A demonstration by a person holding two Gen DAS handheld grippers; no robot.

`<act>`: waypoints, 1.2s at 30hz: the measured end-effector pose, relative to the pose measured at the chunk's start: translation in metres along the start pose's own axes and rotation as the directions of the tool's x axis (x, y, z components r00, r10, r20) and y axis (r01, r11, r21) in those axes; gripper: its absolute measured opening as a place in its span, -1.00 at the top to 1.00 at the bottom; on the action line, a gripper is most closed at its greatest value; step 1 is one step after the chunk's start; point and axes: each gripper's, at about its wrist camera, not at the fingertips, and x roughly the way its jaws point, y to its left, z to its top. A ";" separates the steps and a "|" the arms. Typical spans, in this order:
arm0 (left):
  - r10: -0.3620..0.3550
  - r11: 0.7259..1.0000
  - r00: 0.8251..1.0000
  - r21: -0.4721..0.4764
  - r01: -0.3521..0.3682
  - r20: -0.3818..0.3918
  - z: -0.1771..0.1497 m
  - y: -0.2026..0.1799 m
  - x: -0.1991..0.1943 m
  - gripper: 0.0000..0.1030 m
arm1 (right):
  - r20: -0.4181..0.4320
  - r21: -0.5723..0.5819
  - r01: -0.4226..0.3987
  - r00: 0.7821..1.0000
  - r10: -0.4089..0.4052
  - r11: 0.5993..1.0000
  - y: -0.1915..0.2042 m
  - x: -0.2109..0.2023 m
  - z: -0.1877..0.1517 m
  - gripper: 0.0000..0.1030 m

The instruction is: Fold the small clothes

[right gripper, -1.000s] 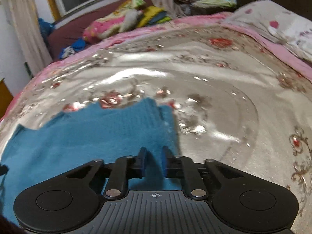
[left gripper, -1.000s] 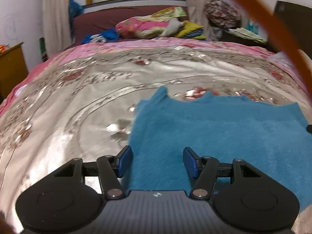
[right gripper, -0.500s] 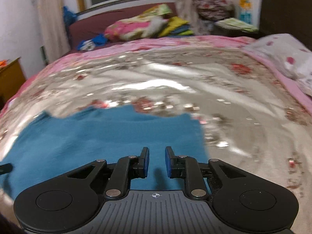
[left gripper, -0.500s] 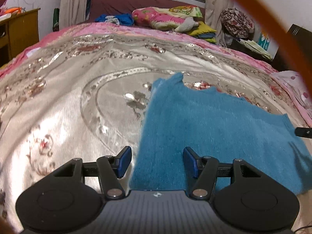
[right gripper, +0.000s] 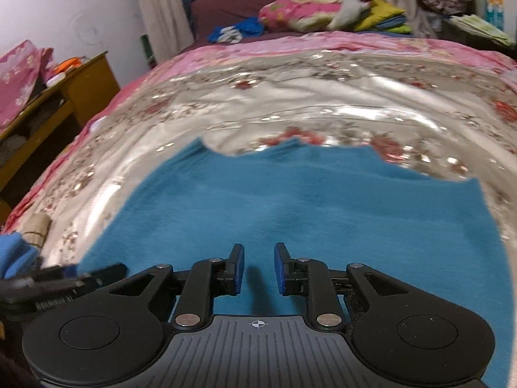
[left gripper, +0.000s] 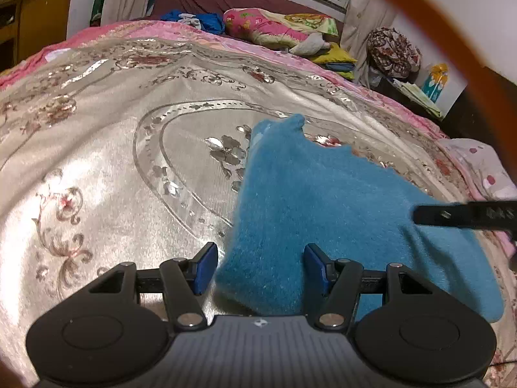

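A fuzzy blue cloth (left gripper: pixel 323 200) lies spread flat on the silver floral bedspread (left gripper: pixel 113 168). My left gripper (left gripper: pixel 260 268) is open above the cloth's near left corner, and its pads touch nothing. In the right wrist view the same cloth (right gripper: pixel 307 200) fills the middle. My right gripper (right gripper: pixel 258 268) hovers over the cloth's near part with its jaws a little apart and nothing between them. Its finger (left gripper: pixel 465 215) pokes in from the right of the left wrist view. The left gripper (right gripper: pixel 64 274) shows blurred at the lower left of the right wrist view.
Pillows and folded bedding (left gripper: pixel 278 29) are piled at the far end of the bed. A wooden cabinet (right gripper: pixel 80 90) stands to the left. A light blue folded item (right gripper: pixel 13 252) lies at the bed's left edge. A pink dotted pillow (left gripper: pixel 484 168) lies at the right. An orange cable (left gripper: pixel 452 42) crosses overhead.
The right gripper, shut at the cloth's right edge before, has parted its jaws a little and swung left over the cloth's middle. The left gripper has shifted and rolled, still open.
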 end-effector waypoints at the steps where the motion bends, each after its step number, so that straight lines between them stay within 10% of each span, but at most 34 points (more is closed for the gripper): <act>1: -0.006 1.000 1.000 -0.005 0.006 0.001 -0.001 0.001 -0.001 -0.24 | -0.007 -0.010 -0.006 1.000 0.006 1.000 0.007 0.005 0.003 0.59; 16: -0.063 0.997 0.998 -0.035 0.064 0.017 -0.011 0.012 -0.001 -0.25 | -0.090 -0.024 -0.049 0.995 0.047 0.999 0.095 0.074 0.050 0.29; 36: -0.079 0.997 0.996 -0.019 0.079 0.030 -0.020 0.014 -0.006 -0.29 | -0.194 -0.193 0.090 0.973 -0.127 0.977 0.151 0.143 0.071 -0.09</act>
